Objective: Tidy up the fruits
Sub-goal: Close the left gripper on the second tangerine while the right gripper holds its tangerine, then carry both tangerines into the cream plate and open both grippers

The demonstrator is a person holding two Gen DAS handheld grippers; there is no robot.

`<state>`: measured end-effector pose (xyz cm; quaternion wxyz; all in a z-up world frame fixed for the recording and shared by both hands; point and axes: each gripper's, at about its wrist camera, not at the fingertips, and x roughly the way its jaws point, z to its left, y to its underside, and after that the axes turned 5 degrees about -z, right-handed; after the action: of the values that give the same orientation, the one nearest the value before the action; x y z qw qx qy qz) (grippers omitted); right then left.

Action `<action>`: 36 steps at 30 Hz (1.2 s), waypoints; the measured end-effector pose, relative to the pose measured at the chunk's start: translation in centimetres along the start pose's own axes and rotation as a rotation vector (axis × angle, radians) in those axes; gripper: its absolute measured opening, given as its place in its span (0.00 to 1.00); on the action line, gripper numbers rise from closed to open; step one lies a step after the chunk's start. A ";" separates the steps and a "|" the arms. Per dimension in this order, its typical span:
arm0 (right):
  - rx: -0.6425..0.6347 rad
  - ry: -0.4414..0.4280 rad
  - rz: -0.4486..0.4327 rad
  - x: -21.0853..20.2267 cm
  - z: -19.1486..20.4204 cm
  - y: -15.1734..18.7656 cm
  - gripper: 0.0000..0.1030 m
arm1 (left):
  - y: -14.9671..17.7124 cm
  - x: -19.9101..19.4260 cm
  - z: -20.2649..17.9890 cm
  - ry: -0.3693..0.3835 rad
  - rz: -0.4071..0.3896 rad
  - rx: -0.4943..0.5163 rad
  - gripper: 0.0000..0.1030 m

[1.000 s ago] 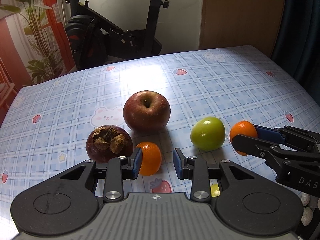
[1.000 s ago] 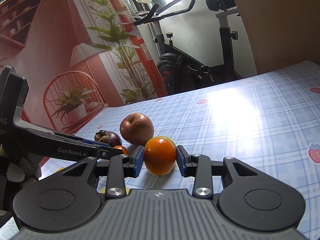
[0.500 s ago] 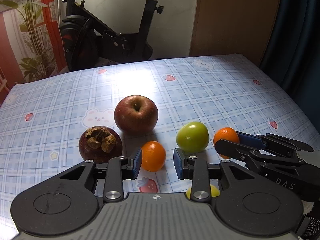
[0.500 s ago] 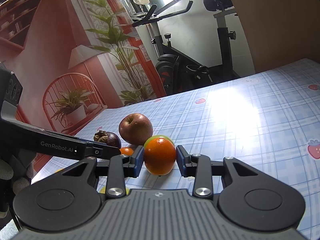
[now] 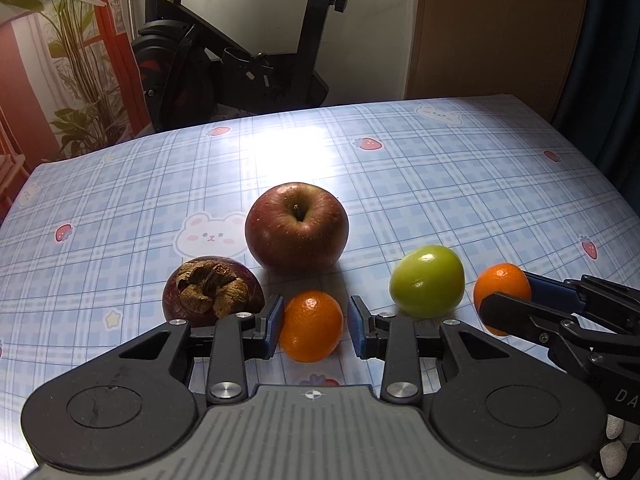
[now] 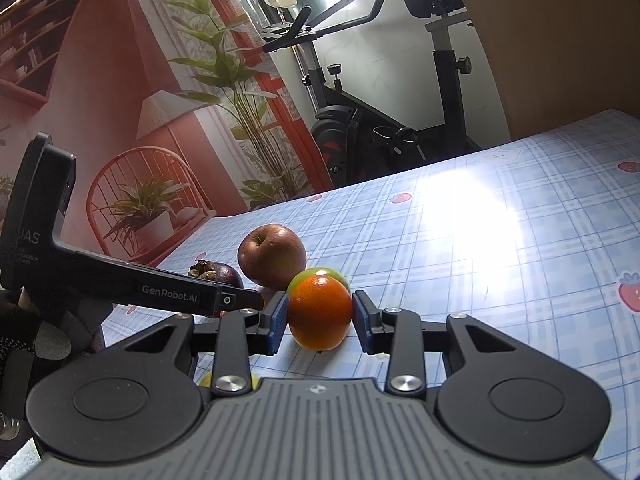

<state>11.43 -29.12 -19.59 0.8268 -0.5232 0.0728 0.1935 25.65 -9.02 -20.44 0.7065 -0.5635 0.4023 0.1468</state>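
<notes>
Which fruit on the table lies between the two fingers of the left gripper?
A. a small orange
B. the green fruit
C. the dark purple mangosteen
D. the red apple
A: in the left wrist view the small orange sits between the fingers of the left gripper, while the red apple, the green fruit and the mangosteen lie outside them.

Apple (image 5: 296,227) behind mangosteen (image 5: 212,291) and small orange (image 5: 311,325) on table (image 5: 440,184); round fruit (image 5: 427,280) right of them, second orange (image 5: 502,286) further right.
</notes>
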 end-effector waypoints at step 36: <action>-0.020 -0.011 0.037 0.9 0.5 -0.1 0.36 | 1.8 -7.4 1.7 0.064 -0.082 -0.114 0.35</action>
<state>12.22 -28.46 -19.55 0.8182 -0.5288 0.0759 0.2124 20.47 -5.05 -16.21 0.6652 -0.6233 0.3925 0.1224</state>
